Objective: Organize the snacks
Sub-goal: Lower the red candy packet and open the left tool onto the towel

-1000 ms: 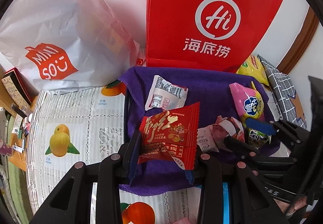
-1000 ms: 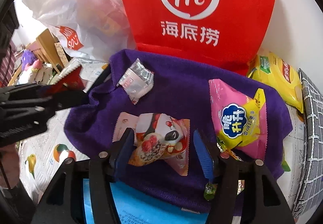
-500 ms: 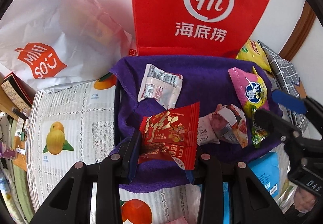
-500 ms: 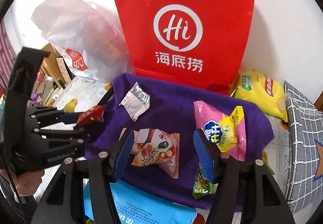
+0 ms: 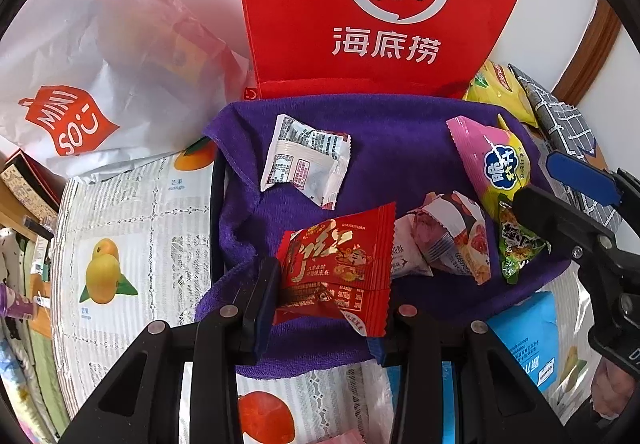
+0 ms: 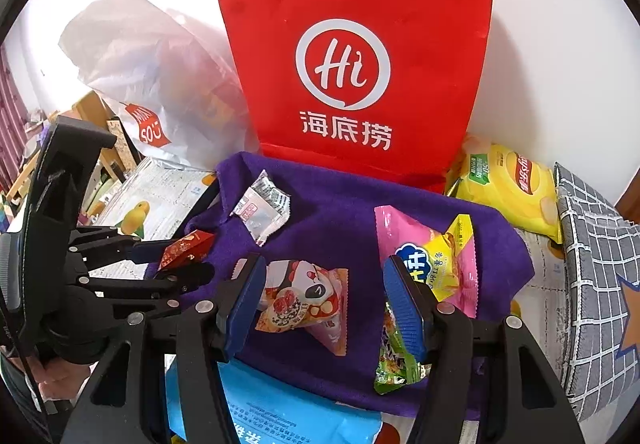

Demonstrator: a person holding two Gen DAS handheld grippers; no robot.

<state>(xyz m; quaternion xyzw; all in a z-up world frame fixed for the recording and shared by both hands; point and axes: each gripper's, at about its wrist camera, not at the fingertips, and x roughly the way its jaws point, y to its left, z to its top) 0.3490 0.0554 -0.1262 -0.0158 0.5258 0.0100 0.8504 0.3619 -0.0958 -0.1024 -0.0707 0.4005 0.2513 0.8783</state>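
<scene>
My left gripper (image 5: pixel 324 308) is shut on a red snack packet (image 5: pixel 336 276), held above the near left corner of a purple cloth (image 5: pixel 400 148). In the right wrist view the same left gripper (image 6: pixel 180 260) comes in from the left with the red packet (image 6: pixel 186 248). My right gripper (image 6: pixel 324 304) stands open above a pink-and-white packet (image 6: pixel 300 296) that lies on the cloth (image 6: pixel 332 212); its pads do not touch it. Also on the cloth are a silver-white packet (image 6: pixel 262 206), a pink-and-yellow packet (image 6: pixel 436 256) and a green packet (image 6: pixel 394 360).
A red paper bag (image 6: pixel 360 44) stands upright behind the cloth, with a white plastic bag (image 6: pixel 152 64) to its left. A yellow chips bag (image 6: pixel 512 188) and a grey checked fabric box (image 6: pixel 592 284) are at the right. A blue packet (image 6: pixel 272 404) lies at the near edge.
My right gripper has lifted and drawn back from the pink-and-white packet, still open. My left gripper has shifted slightly and keeps the red packet.
</scene>
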